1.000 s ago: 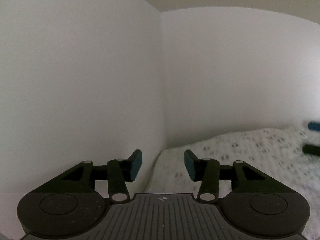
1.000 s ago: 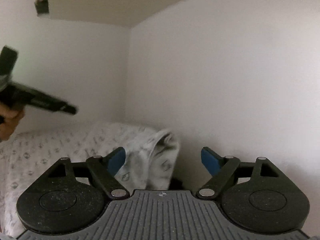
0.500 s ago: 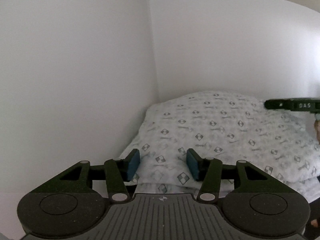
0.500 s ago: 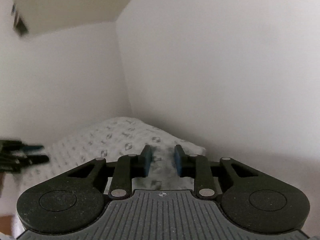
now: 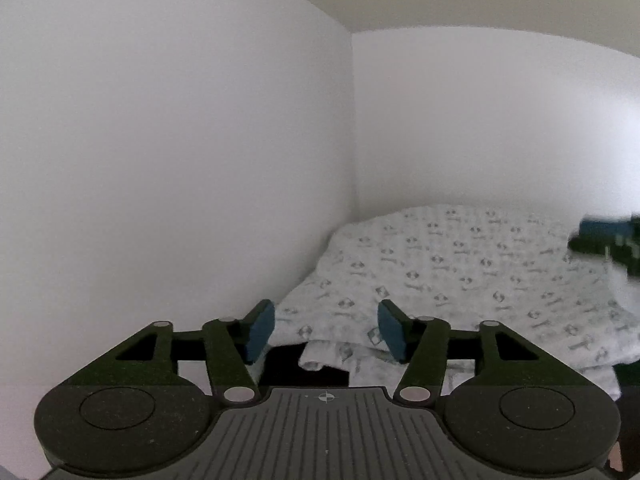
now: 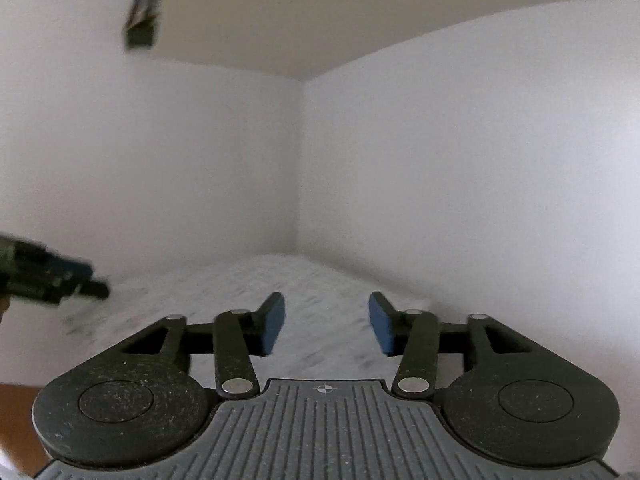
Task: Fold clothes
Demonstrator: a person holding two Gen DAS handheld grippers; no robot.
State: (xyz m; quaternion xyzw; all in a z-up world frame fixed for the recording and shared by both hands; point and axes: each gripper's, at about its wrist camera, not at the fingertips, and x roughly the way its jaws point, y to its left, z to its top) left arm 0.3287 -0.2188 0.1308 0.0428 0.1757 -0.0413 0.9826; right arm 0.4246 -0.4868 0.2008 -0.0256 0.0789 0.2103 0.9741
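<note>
Two grippers face a white patterned cloth (image 5: 472,264) that lies spread in the far corner where two white walls (image 5: 172,152) meet. Left gripper (image 5: 326,330): jaws opening, nothing between the blue pads (image 5: 260,330); the near left corner of the cloth, a doubled hem, sits just beyond and below the gap, apart from both pads. Right gripper (image 6: 326,324): jaws also opening, empty; the cloth (image 6: 320,280) lies ahead of it, blurred, its near right edge running under the tips. In each view the other gripper shows only as a blurred dark shape at the side, above the cloth. Judgement: the step in hand is taking hold of the two near corners to begin a fold. To do it well, each claw should come down until one pad slides beneath the hem and one rests on top, then clench on the edge itself and not on a bunch of fabric. Both corners should be gripped before lifting, hands level, so the fold line stays straight. Risk: the left corner looks doubled; catching one layer alone would skew the fold.
</note>
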